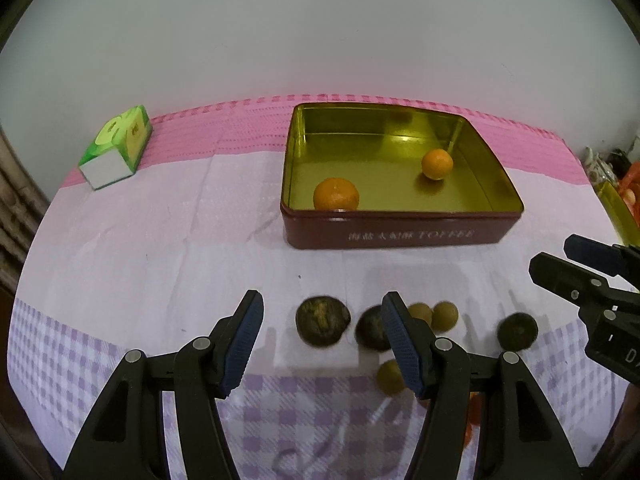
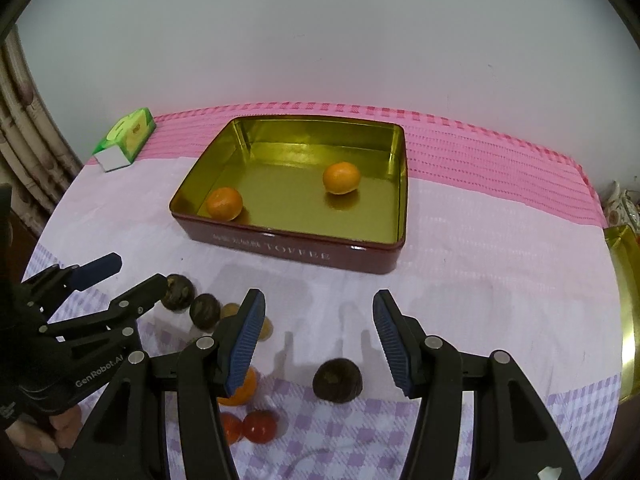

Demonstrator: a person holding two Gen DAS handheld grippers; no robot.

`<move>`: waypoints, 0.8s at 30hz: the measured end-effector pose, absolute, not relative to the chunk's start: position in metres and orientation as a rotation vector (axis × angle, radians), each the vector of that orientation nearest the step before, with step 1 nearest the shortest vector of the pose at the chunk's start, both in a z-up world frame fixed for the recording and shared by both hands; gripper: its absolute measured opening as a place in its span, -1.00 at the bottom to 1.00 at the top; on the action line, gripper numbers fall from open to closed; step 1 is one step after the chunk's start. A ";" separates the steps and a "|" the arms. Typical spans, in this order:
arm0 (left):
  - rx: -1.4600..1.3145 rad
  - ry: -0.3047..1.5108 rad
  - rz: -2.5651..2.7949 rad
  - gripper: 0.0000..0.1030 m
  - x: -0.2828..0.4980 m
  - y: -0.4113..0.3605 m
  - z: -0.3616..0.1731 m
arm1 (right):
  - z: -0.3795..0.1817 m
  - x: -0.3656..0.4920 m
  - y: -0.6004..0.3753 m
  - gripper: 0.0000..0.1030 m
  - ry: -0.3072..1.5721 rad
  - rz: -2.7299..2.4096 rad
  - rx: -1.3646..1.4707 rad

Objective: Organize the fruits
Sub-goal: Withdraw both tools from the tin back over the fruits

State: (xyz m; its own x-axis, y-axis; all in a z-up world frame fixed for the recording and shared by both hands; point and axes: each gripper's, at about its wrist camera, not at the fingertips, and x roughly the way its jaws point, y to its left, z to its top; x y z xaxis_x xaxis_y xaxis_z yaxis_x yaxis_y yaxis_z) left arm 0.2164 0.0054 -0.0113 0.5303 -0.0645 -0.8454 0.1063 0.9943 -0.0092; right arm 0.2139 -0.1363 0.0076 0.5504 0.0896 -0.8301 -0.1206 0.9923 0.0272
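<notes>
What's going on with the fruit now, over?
Left gripper and right gripper open, empty. Two oranges in the tin. Dark fruit below right fingers. Nothing blocking.

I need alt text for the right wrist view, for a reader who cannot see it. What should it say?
The open right gripper hovers over a checked tablecloth, with a dark round fruit lying between its fingers. Behind it, a red toffee tin holds two oranges, and more small fruits lie at left near the left gripper.
</notes>
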 end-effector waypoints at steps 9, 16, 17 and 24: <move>0.050 1.015 -0.104 0.21 0.192 0.009 -0.018 | 0.003 0.190 -0.141 0.03 0.993 0.122 -0.028; 0.046 1.042 -0.102 0.21 0.170 0.013 -0.029 | -0.012 0.167 -0.141 0.03 1.030 0.127 -0.026; 0.042 1.048 -0.100 0.21 0.166 0.014 -0.031 | -0.014 0.163 -0.141 0.03 1.035 0.131 -0.026; 0.042 1.075 -0.096 0.21 0.145 0.016 -0.041 | -0.030 0.139 -0.137 0.03 1.068 0.150 -0.032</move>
State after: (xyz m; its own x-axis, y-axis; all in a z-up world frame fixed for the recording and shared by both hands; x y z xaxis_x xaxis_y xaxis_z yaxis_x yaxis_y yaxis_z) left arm 0.1452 0.0159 -0.0412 0.4720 -0.0578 -0.8797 0.0989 0.9950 -0.0123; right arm 0.1391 -0.1367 -0.0295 0.4731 0.1069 -0.8745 -0.1376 0.9894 0.0464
